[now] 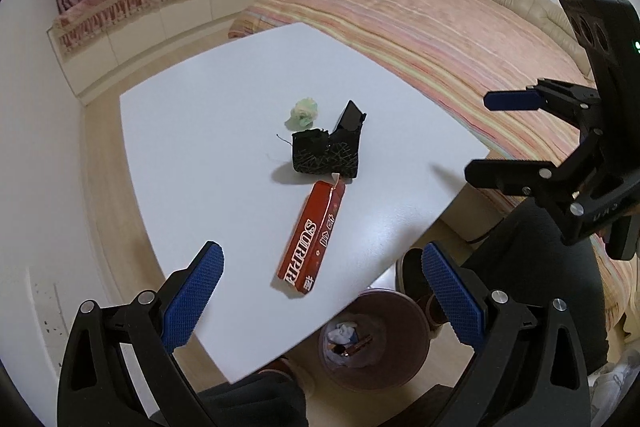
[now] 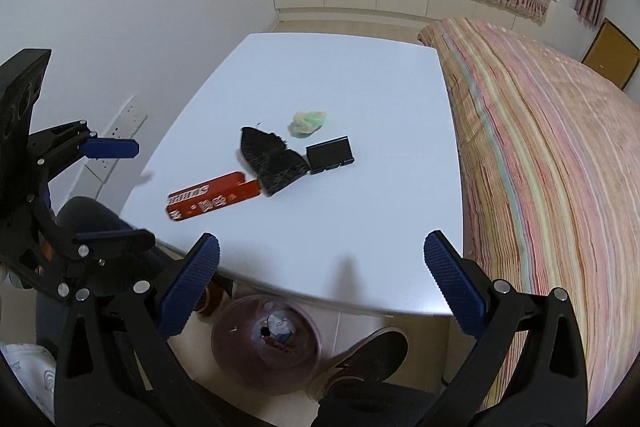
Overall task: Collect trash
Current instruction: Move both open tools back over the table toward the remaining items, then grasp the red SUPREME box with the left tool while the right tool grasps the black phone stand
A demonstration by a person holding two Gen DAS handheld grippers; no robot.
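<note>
On the white table (image 1: 200,131) (image 2: 360,75) lie a red carton (image 1: 312,235) (image 2: 212,199), a black crumpled wrapper (image 1: 320,155) (image 2: 272,159), a small black stand (image 1: 350,117) (image 2: 330,155) and a pale green crumpled wad (image 1: 303,113) (image 2: 309,123). My left gripper (image 1: 320,291) is open and empty above the table's near edge, just short of the red carton. My right gripper (image 2: 320,279) is open and empty above the near edge. Each gripper shows in the other's view, the right (image 1: 492,135) and the left (image 2: 120,191).
A round brown trash bin (image 1: 372,339) (image 2: 268,343) with scraps inside stands on the floor under the near table edge, beside the person's shoes. A striped bed (image 2: 540,167) runs along the table's right side. A white wall is to the left.
</note>
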